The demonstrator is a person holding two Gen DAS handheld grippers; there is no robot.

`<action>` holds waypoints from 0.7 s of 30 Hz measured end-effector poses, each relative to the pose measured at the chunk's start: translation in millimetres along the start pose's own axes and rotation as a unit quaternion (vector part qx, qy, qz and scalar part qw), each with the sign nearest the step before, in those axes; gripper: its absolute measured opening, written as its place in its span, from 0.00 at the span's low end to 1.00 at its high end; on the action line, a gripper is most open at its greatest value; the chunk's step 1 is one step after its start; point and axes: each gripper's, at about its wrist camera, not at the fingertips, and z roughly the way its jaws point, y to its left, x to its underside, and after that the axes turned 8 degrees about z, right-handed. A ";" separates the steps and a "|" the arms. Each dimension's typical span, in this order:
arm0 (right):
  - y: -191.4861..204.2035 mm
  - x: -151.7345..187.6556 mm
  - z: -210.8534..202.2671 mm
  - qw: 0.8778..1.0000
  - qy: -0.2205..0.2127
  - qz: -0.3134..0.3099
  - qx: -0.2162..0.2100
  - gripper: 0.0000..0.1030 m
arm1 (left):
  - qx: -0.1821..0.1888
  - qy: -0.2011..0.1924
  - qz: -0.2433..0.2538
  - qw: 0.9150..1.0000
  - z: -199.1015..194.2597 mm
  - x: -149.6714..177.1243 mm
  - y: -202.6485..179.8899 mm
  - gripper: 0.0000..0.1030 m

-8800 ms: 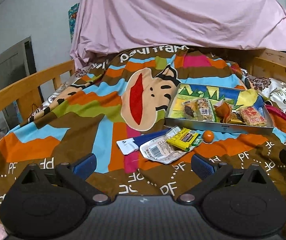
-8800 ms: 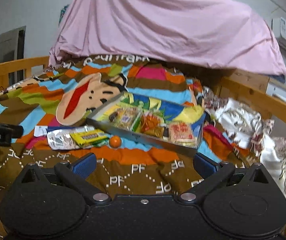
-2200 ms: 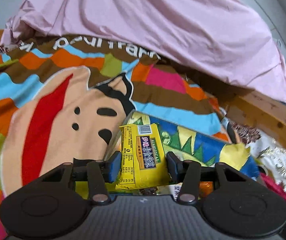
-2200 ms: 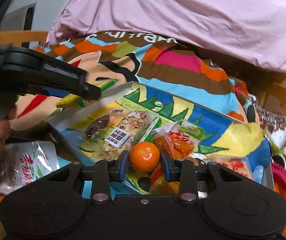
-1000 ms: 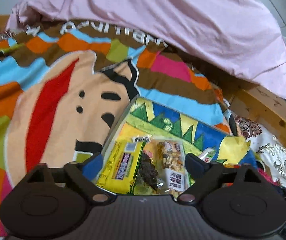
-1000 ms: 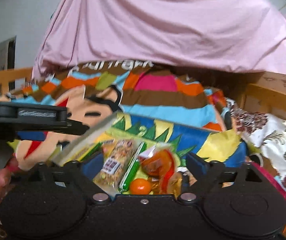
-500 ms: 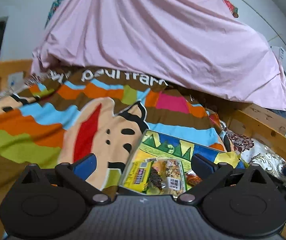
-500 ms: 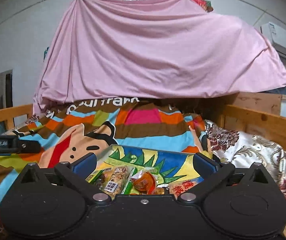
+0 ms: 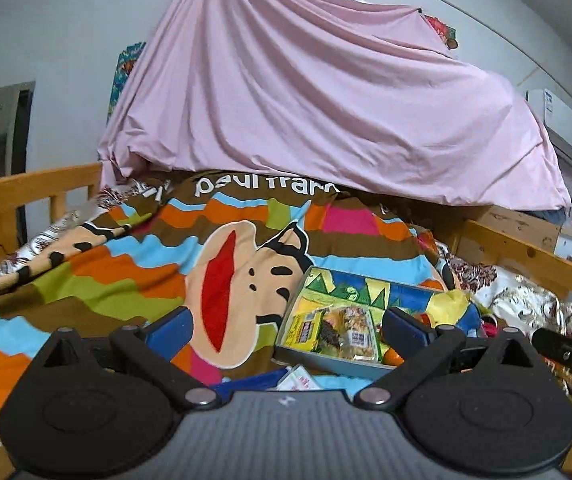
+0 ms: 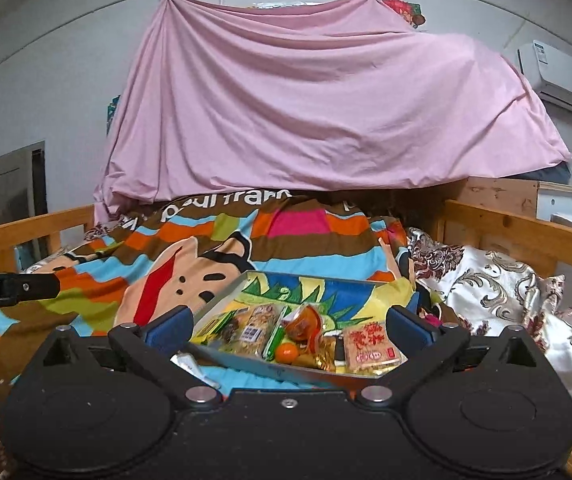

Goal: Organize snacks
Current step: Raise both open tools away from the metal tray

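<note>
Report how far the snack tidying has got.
Done: the yellow packet and the small orange lie in the tray with the other snacks. In hand: nothing; the left gripper and right gripper are both open and empty. Left: a white packet lies on the blanket in front of the tray.

Both wrist views toward shared tray

Left gripper: black linkage arms on two round black housings, silver pivot screws, blue finger pads, ribbed grey body. Right gripper: same build, plain black body, centre screw. White lettering marks the left gripper's side.
</note>
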 end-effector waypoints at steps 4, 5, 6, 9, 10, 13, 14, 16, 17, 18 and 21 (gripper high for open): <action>3.0 6.7 -19.5 1.000 0.005 -0.010 -0.004 0.99 | -0.006 0.002 0.013 1.000 -21.2 7.0 -0.5 1.00; 3.8 8.6 -24.0 1.000 0.008 -0.012 -0.005 0.99 | -0.010 0.003 0.017 1.000 -25.9 8.3 -1.2 1.00; 4.6 10.5 -27.4 1.000 0.010 -0.014 -0.005 0.99 | -0.014 0.005 0.021 1.000 -29.7 9.1 -2.1 1.00; 6.8 14.7 -35.1 1.000 0.015 -0.022 -0.002 0.99 | -0.032 0.005 0.033 0.999 -39.4 11.2 -4.3 1.00; 7.7 16.1 -37.2 1.000 0.017 -0.024 0.001 0.99 | -0.038 0.005 0.035 0.999 -41.8 11.3 -4.5 1.00; 10.4 20.5 -38.7 0.999 0.026 -0.030 0.012 0.99 | -0.049 0.010 0.032 0.998 -47.3 13.0 -2.4 1.00; 11.3 22.3 -38.6 0.999 0.031 -0.029 0.010 0.99 | -0.049 0.013 0.029 0.998 -47.8 13.3 -1.4 1.00; 11.7 24.7 -37.6 0.999 0.042 -0.023 -0.001 0.99 | -0.049 0.021 0.025 0.998 -48.7 14.5 0.6 1.00; 12.6 25.2 -35.3 0.999 0.050 -0.021 -0.003 0.99 | -0.052 0.027 0.025 0.998 -48.5 15.2 1.3 1.00; 13.6 25.4 -32.9 0.998 0.056 -0.021 -0.004 0.99 | -0.056 0.033 0.024 0.998 -47.4 15.6 2.3 1.00; 18.7 30.0 -26.3 0.997 0.071 -0.032 0.007 0.99 | -0.073 0.051 0.020 0.996 -43.1 16.9 6.0 1.00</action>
